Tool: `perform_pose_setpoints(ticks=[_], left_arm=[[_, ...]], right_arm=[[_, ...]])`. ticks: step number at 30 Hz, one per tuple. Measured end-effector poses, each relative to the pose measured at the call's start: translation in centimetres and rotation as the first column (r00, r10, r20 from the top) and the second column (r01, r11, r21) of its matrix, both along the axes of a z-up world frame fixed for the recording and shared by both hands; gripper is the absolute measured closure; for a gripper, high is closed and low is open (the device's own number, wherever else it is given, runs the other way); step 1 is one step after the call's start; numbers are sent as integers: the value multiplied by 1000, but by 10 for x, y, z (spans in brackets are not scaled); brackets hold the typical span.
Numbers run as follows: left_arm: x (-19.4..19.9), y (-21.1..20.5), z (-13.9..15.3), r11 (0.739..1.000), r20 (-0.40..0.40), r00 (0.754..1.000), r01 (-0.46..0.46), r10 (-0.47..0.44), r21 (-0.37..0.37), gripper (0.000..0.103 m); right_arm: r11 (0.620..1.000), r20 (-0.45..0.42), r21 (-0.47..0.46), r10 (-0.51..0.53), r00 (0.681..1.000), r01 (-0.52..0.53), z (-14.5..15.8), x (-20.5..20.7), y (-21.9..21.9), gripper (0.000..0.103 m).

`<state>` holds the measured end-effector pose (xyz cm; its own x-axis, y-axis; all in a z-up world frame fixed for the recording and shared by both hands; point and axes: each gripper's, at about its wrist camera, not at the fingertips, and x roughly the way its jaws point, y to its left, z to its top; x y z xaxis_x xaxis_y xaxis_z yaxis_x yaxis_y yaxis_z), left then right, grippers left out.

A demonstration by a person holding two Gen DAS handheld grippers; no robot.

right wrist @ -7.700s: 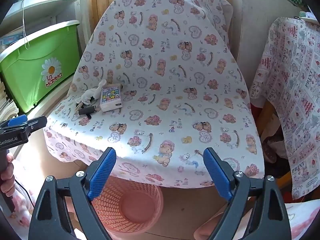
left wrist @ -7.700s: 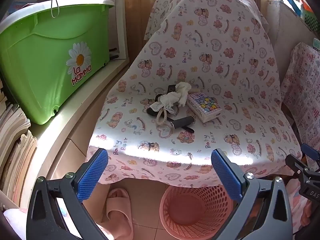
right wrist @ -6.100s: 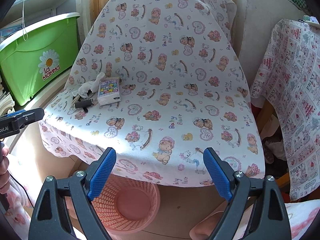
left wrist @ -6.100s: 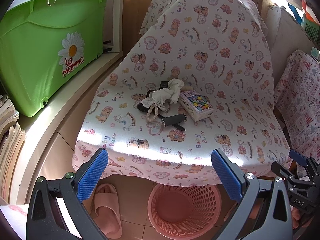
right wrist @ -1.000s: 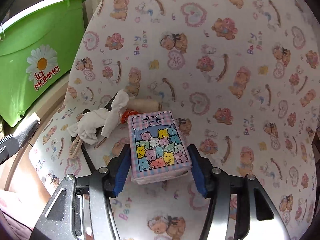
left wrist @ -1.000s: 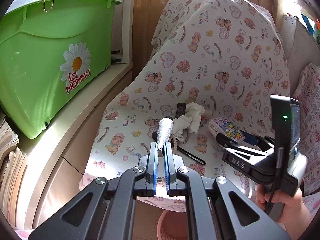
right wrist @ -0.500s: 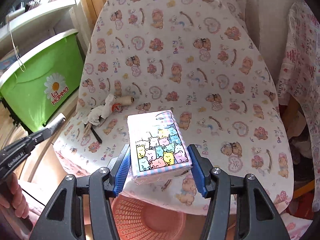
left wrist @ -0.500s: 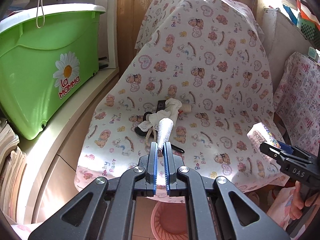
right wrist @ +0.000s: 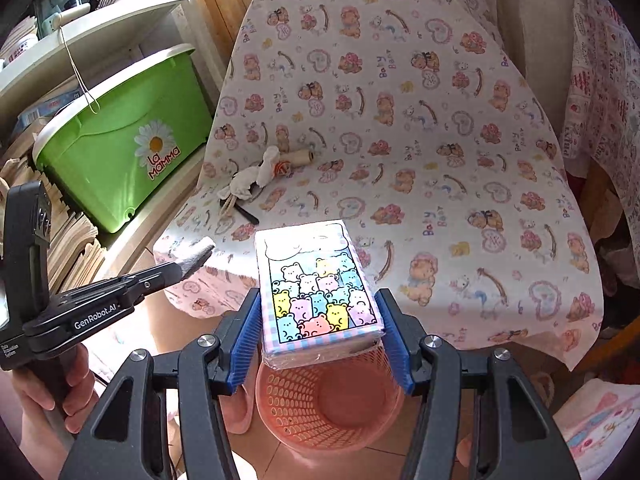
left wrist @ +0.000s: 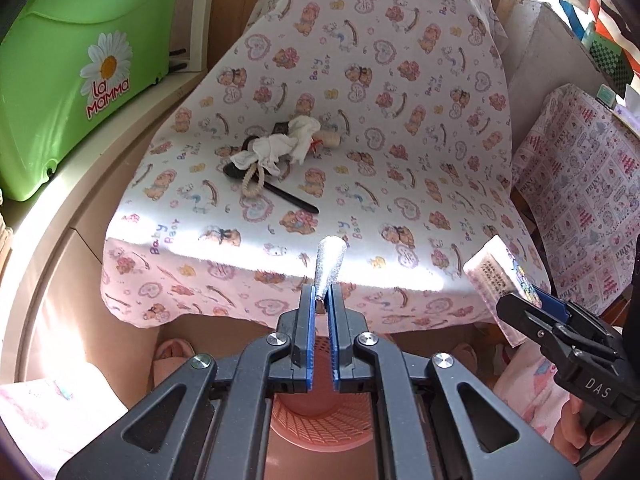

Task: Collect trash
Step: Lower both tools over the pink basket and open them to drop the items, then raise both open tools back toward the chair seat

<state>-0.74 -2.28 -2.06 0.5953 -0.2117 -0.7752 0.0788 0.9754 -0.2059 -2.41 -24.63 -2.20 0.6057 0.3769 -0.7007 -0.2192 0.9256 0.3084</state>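
the right gripper (right wrist: 318,320) is clenched on one soft rectangular tissue pack wrapped in clear plastic (right wrist: 316,288), its blue pads pressed against the two long sides. the pack's top face has a pink-and-blue checked border and a crowd of pastel cartoon bears in yellow, pink, blue and white. it hangs in the air directly above one round salmon-pink plastic waste basket with a perforated mesh wall (right wrist: 288,412), which stands on the tiled floor just in front of the chair. in the left wrist view the same pack (left wrist: 496,276) shows its printed underside at the right edge.

the left gripper (left wrist: 321,300) is clamped shut on one small silvery glittering cone-shaped piece (left wrist: 329,262), nipped at its narrow end so the wide end sticks out forward past the chair's front edge, with the basket (left wrist: 320,424) below the jaws.

on the seat of one chair draped in a white cloth printed with bears and hearts (left wrist: 400,128) lies one small heap: one crumpled white tissue (left wrist: 280,146), one loop of beige beads (left wrist: 254,182), one black stick-like tool (left wrist: 290,200) and one beige thread spool (left wrist: 330,141). one bright green plastic tub with a daisy logo (left wrist: 72,64) sits on the shelf beside the chair.
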Motion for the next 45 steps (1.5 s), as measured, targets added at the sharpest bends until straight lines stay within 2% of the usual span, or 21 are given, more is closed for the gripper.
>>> perform_pose_setpoints(ticks=[4, 7, 12, 16, 21, 25, 26, 28, 32, 35, 36, 37, 39, 40, 43, 44, 45], left_arm=[[-1, -8, -17, 999, -83, 996, 35, -36, -20, 97], [1, -15, -36, 999, -164, 985, 52, -50, 9, 97], [11, -25, -79, 997, -316, 948, 62, -48, 36, 97], [24, -24, -109, 999, -406, 914, 32, -21, 22, 97], [30, -22, -140, 999, -476, 879, 12, 7, 36, 97], [34, -24, -155, 999, -512, 859, -1, 23, 43, 94], [34, -25, -157, 999, -515, 856, -8, 31, 48, 92], [33, -24, -156, 998, -522, 851, -28, 55, 60, 82], [34, -21, -148, 996, -503, 862, -23, 66, 91, 77], [35, -21, -129, 991, -444, 892, -25, 83, 134, 54], [33, -21, -121, 989, -419, 904, -27, 86, 145, 49], [32, -21, -115, 987, -389, 917, -26, 86, 158, 47], [28, -23, -99, 979, -331, 939, -25, 92, 200, 36], [26, -22, -89, 975, -297, 950, -28, 94, 220, 35], [22, -22, -62, 972, -205, 975, -35, 85, 234, 26], [19, -21, -52, 971, -167, 983, -39, 81, 238, 17], [16, -20, -42, 969, -124, 989, -47, 79, 243, 12]], right_arm=[[1000, -68, -17, 25, 997, -26, -17, -4, 6, 45], [997, -143, -46, 49, 989, -56, -39, -2, 15, 45], [993, -267, -79, 62, 962, -86, -92, 10, 31, 45], [983, -337, -159, 35, 941, -93, -137, 22, 37, 45], [974, -387, -200, 23, 922, -108, -180, 26, 43, 45], [958, -408, -244, 38, 912, -149, -203, 25, 52, 44], [954, -412, -254, 41, 910, -158, -208, 26, 56, 44], [949, -421, -266, 44, 906, -170, -214, 24, 57, 44], [952, -430, -259, 37, 902, -162, -217, 25, 54, 41], [944, -408, -292, 24, 913, -156, -215, 25, 52, 30], [939, -392, -310, 16, 920, -149, -212, 25, 53, 29], [936, -381, -320, 12, 925, -144, -209, 25, 53, 28], [939, -366, -317, 6, 931, -131, -197, 23, 55, 27], [944, -354, -308, 2, 935, -119, -192, 23, 53, 26], [948, -291, -309, -20, 956, -74, -170, 18, 48, 17], [948, -265, -313, -28, 964, -58, -162, 18, 46, 17], [948, -240, -315, -31, 970, -47, -154, 17, 46, 17]])
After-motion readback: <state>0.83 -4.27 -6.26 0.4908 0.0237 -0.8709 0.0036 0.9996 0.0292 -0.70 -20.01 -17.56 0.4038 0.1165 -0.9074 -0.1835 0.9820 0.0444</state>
